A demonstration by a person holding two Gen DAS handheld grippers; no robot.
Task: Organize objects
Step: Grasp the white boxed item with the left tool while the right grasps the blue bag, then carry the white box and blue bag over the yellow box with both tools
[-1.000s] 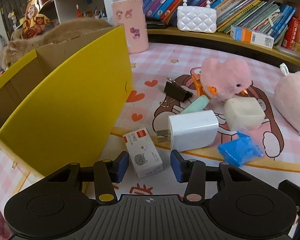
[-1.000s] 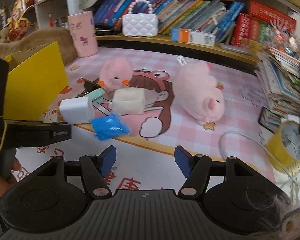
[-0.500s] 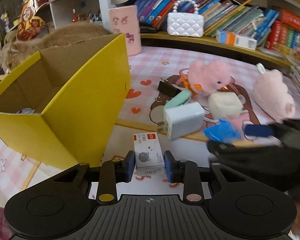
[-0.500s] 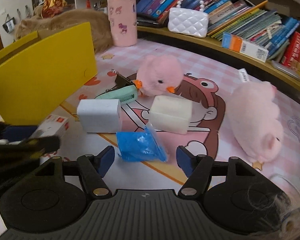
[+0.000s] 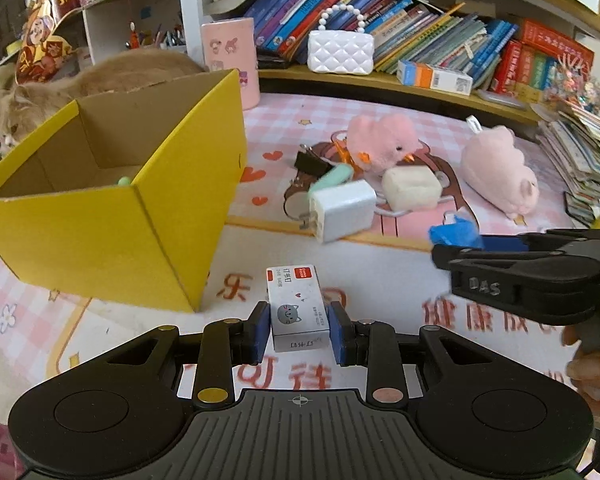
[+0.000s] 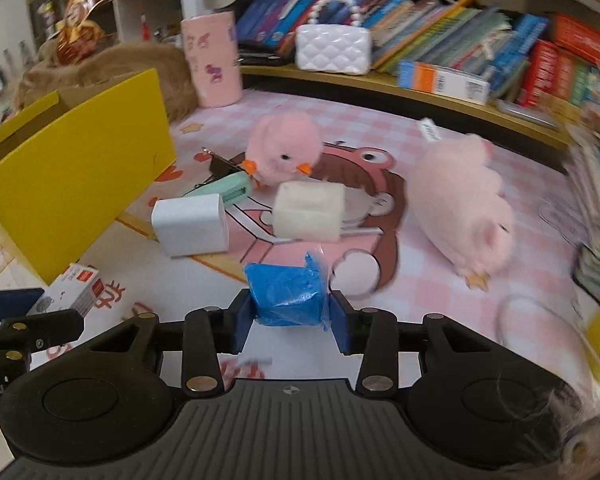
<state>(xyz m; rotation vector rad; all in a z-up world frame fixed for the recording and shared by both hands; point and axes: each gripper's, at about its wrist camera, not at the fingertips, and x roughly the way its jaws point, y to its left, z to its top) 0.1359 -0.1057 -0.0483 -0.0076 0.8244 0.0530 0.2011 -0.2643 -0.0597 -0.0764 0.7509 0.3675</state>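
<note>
Pink plush toys (image 6: 284, 148): 2. Left gripper (image 5: 299, 330) pinching staple box (image 5: 296, 308); right gripper (image 6: 287, 326) pinching blue packet (image 6: 286, 294).

The small white staple box (image 5: 296, 312) carries the characters "订书钉" beside a red label on its top face, and the same three characters, upside down to the camera, on its near end; the smaller print lines on it are too fine to read. The side of the right gripper (image 5: 518, 276), seen from the left wrist view, bears raised letters "DAS". The mat on the worktop (image 5: 380, 276) shows large red characters: "乐" near the yellow box corner, "健康" further right, and "往" by the left gripper's fingers. Book spines on the shelf are too blurred to read.
</note>
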